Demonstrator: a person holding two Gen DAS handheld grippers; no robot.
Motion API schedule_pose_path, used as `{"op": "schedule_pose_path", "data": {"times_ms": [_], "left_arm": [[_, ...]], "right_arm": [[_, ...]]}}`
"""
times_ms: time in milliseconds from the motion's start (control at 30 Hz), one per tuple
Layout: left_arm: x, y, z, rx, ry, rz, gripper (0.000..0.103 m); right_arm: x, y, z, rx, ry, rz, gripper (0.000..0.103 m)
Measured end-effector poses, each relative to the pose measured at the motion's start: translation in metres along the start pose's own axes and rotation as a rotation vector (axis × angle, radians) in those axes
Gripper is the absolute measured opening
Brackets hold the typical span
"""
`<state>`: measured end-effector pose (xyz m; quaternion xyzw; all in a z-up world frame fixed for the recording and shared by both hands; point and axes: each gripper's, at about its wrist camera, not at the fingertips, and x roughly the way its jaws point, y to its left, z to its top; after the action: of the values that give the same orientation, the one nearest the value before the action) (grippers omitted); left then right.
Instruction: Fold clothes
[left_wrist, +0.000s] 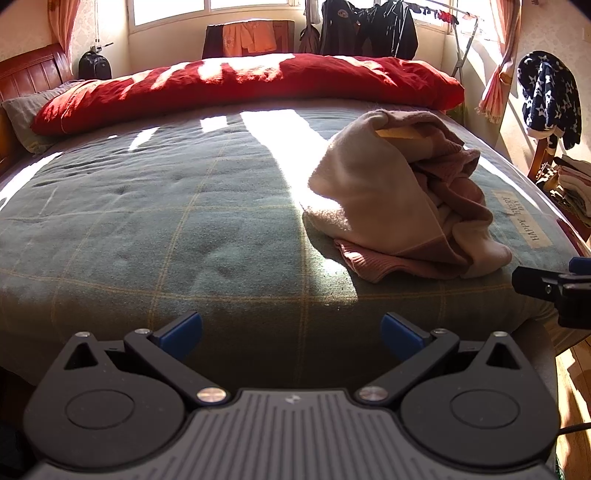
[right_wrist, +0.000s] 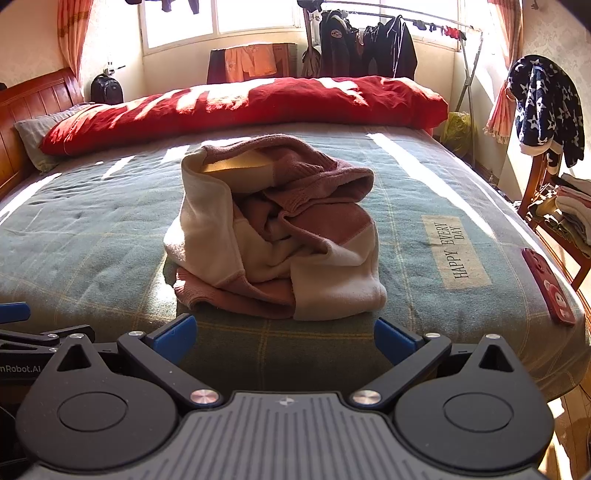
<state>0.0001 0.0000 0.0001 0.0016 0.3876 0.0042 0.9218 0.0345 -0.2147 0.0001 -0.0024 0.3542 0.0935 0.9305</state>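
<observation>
Sunlit bed (right_wrist: 110, 236) carries a crumpled pink-and-cream garment (right_wrist: 273, 229) in a heap near its foot edge, unfolded. Left gripper (left_wrist: 291, 332) and right gripper (right_wrist: 284, 336) hover at that edge, fingers spread and empty, seemingly facing the heap for reach.

The crumpled pink and cream knitted garment (right_wrist: 275, 229) near the bed's foot edge folds over itself, so its inner layers, sleeves and overall shape cannot be made out. In the left wrist view the right claw (left_wrist: 554, 286) is cut off by the picture's right edge, only one black finger showing. The stacked folded cloths on the wooden chair (right_wrist: 572, 218) beyond the bed's right edge are cropped too.
</observation>
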Motion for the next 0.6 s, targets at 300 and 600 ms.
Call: {"op": "schedule_pose_path", "data": {"times_ms": [300, 600], "left_arm": [[-0.0008, 0.0026, 0.0013, -0.003, -0.002, -0.022, 0.103], [-0.0034, 0.002, 0.0004, -0.005, -0.006, -0.016, 0.103]], "right_arm": [[0.0006, 0.0004, 0.0009, -0.003, 0.003, -0.002, 0.103], [0.0011, 0.0014, 0.0, -0.01, 0.003, 0.0, 0.103]]}}
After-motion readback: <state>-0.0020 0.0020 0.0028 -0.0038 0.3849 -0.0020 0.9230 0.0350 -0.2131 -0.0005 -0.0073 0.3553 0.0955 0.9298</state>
